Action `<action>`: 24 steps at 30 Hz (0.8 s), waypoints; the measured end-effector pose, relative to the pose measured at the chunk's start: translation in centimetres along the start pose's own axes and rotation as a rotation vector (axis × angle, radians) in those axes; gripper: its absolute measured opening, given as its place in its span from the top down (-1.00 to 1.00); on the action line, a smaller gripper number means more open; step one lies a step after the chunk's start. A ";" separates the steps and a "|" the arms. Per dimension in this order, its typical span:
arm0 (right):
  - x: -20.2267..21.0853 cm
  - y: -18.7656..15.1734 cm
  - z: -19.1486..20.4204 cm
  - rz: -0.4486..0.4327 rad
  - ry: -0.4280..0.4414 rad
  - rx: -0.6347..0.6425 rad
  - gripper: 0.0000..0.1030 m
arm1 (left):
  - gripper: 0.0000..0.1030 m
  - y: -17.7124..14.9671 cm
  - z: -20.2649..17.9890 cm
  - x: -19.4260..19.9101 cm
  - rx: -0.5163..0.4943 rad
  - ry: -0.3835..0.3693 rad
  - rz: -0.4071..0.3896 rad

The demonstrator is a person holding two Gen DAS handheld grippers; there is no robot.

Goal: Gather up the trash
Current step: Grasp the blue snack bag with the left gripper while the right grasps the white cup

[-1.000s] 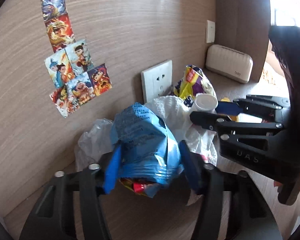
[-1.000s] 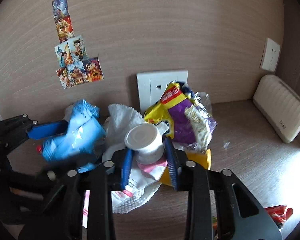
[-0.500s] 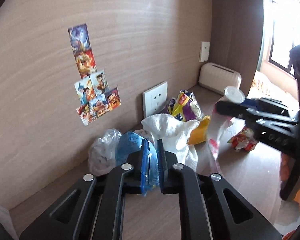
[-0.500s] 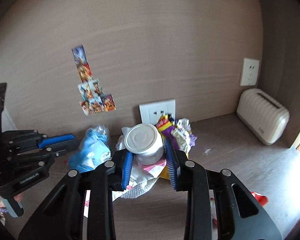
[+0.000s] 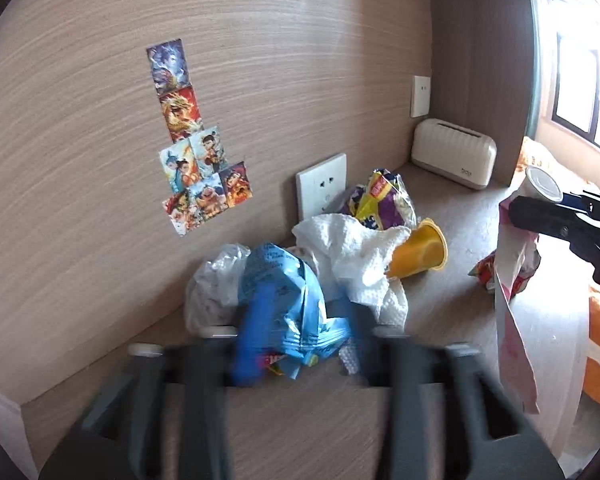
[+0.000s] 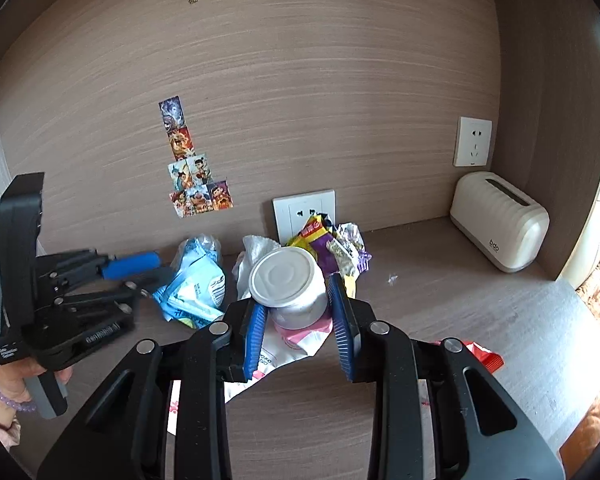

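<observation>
Left gripper (image 5: 300, 344) just spread, releasing the crinkled blue snack bag (image 5: 288, 300); right gripper (image 6: 300, 328) still pinches the white plastic cup (image 6: 288, 280) — regrasp needed.

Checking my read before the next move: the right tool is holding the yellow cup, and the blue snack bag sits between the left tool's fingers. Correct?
Not quite. The right tool holds the white lidded cup, not the yellow one. The left wrist view shows the yellow cup lying on its side on the desk beside the paper towel. The blue snack bag is between the left tool's fingers, as you said.
</observation>
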State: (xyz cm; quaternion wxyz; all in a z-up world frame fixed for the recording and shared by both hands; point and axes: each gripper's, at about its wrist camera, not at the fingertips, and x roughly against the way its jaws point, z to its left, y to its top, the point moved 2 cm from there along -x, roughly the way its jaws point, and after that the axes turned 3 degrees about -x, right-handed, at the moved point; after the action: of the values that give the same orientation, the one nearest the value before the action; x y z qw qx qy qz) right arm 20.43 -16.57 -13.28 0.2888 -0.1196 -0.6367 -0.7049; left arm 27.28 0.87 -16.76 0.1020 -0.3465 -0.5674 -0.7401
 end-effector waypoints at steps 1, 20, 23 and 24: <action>0.0 -0.1 0.1 0.000 -0.002 0.001 0.37 | -0.22 0.1 -0.1 -0.1 -0.005 0.007 -0.011; 0.1 -0.7 0.4 0.011 -0.023 -0.029 0.37 | 0.08 -0.9 -0.4 -6.2 -0.024 0.039 0.097; 0.3 -0.8 0.5 0.013 -0.025 -0.032 0.37 | 0.17 -0.9 -0.4 -5.9 -0.020 0.039 0.093; 0.4 -0.7 0.6 0.011 -0.025 -0.031 0.37 | 0.18 -0.9 -0.3 -5.7 -0.015 0.034 0.092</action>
State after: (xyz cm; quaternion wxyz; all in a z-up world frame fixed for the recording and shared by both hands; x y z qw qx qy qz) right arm 19.61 -16.11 -13.60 0.2831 -0.1364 -0.6285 -0.7116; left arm 30.90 -0.49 -21.06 0.1428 -0.3602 -0.5434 -0.7447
